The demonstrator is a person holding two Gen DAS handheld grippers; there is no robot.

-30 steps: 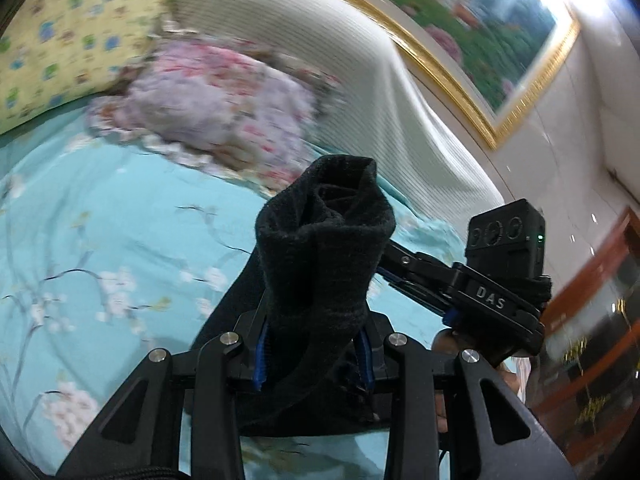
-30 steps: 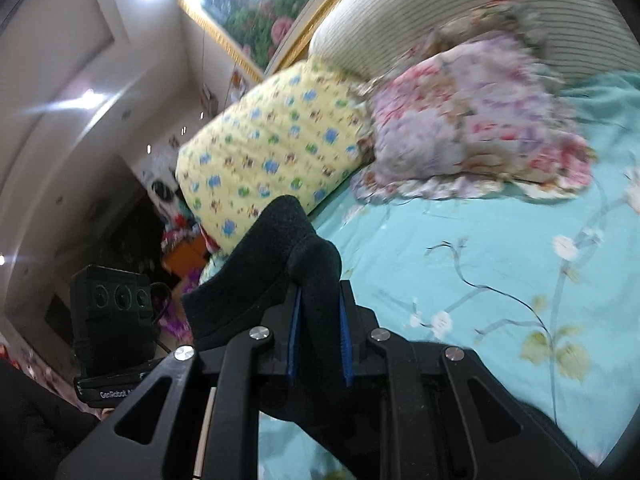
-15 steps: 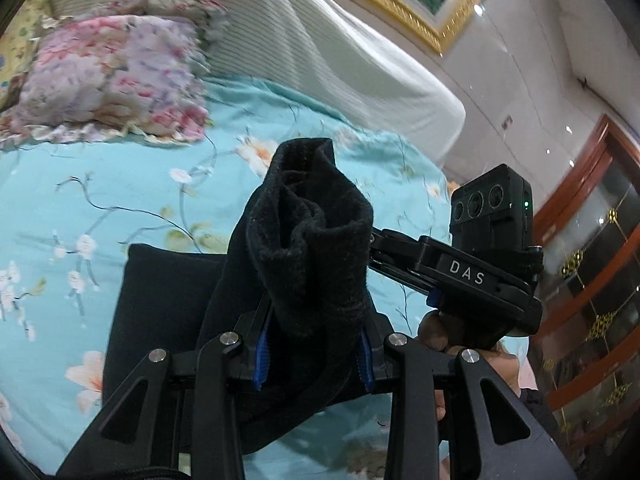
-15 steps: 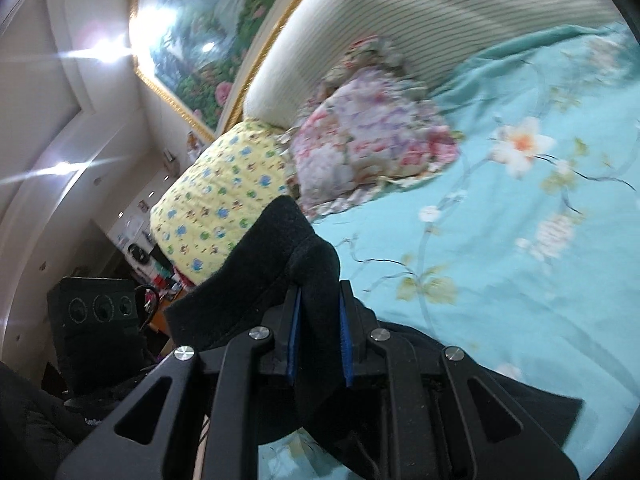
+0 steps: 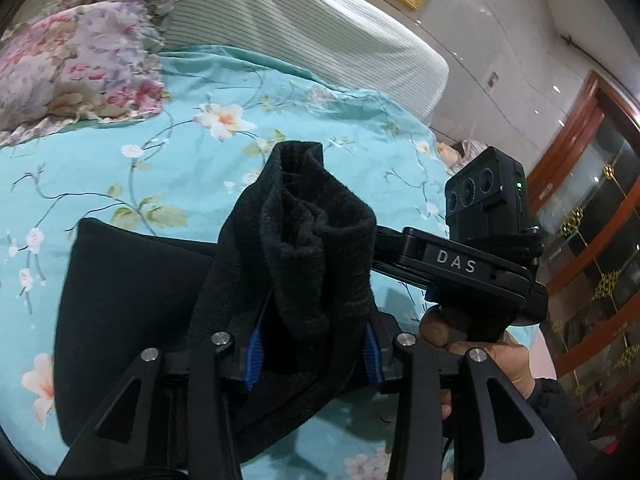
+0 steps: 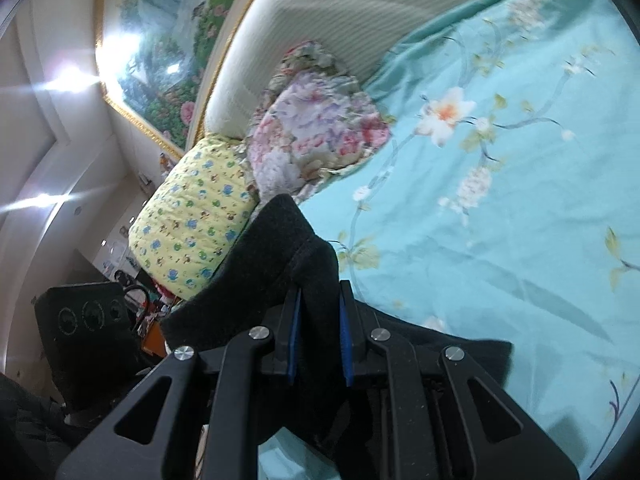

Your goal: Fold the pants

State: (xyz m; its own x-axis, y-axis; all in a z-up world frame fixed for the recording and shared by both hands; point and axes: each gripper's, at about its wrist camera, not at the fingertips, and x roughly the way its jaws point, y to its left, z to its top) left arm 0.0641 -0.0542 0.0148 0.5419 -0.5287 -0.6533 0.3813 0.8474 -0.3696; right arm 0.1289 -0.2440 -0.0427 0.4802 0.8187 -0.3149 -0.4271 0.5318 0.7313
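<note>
Compared with one second ago, we see both wrist views swung across the bed [image 5: 200, 168]: in the left view the yellow pillow has left the frame and the floral pillow [image 5: 80, 64] has moved to the upper left corner. The pants [image 5: 132, 292] now show a flat folded part lying on the sheet, which was largely out of sight a second ago.

The left gripper [image 5: 312, 344] is closed on a bunched roll of the pants, the fabric standing up between its blue pads [image 5: 254, 354]. The right gripper [image 6: 318, 340] is likewise clamped on a fold of the pants [image 6: 280, 256], with cloth filling the gap between its pads [image 6: 294, 344]. Both grips are unchanged from the earlier frames.

The left view alone shows the other gripper's body, marked DAS, with the right hand [image 5: 492, 356] around its handle, and a wooden cabinet [image 5: 592, 240] beyond the bed's far edge. The right view alone shows the yellow pillow [image 6: 192, 224], a framed painting [image 6: 168, 52] above the headboard [image 6: 360, 12], and a dark corner of the pants [image 6: 480, 356] lying on the sheet.
</note>
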